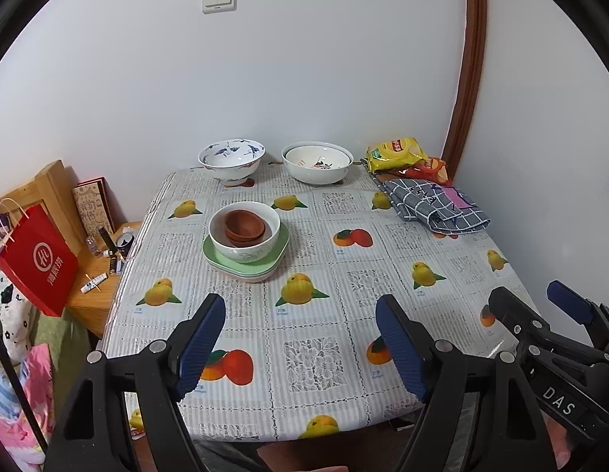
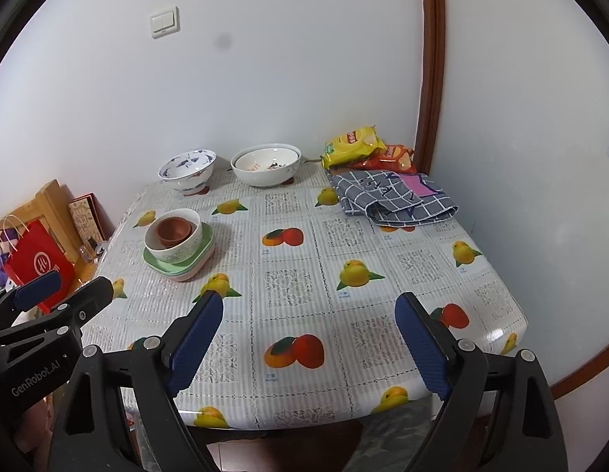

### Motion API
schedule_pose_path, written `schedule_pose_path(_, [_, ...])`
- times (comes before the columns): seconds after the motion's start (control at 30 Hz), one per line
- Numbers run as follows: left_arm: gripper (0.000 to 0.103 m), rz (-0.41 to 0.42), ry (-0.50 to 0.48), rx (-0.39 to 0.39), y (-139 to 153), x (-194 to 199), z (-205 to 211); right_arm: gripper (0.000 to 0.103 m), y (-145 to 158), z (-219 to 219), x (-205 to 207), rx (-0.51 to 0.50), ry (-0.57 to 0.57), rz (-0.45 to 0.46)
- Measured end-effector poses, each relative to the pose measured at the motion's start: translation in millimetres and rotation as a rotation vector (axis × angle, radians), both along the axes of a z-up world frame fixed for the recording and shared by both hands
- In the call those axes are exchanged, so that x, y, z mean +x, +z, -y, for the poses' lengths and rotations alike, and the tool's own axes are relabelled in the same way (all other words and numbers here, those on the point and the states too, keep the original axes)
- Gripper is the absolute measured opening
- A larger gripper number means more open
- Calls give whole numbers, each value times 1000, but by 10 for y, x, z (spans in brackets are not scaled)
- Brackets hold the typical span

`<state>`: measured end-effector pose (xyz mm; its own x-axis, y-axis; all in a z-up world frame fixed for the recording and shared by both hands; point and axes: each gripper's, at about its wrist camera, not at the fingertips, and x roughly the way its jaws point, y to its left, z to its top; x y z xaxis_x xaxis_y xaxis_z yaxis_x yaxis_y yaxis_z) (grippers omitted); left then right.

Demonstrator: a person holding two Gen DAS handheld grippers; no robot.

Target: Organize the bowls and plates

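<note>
On table (image 1: 344, 314) | fruit-print cloth | white walls (image 1: 324, 78) | stacked bowls (image 1: 244, 236)

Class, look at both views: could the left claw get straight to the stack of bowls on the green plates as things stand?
Probably yes. The left claw is open and empty, and only bare tablecloth lies between it and the stack of bowls on the green plates. The right claw is off to the side.

Brown bowls (image 1: 244, 227) nested in white bowl (image 1: 244, 246) atop green plates (image 1: 245, 265); two bowls (image 1: 231, 163) by wall.
</note>
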<state>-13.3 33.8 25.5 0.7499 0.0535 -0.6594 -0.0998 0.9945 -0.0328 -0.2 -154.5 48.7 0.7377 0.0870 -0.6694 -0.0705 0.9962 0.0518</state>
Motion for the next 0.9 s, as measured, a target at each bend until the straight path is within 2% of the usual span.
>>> schedule_pose_path(0.9, [79,-57,-5,-20,-126,78,-66,89,-59,-79,111,24,27,-8])
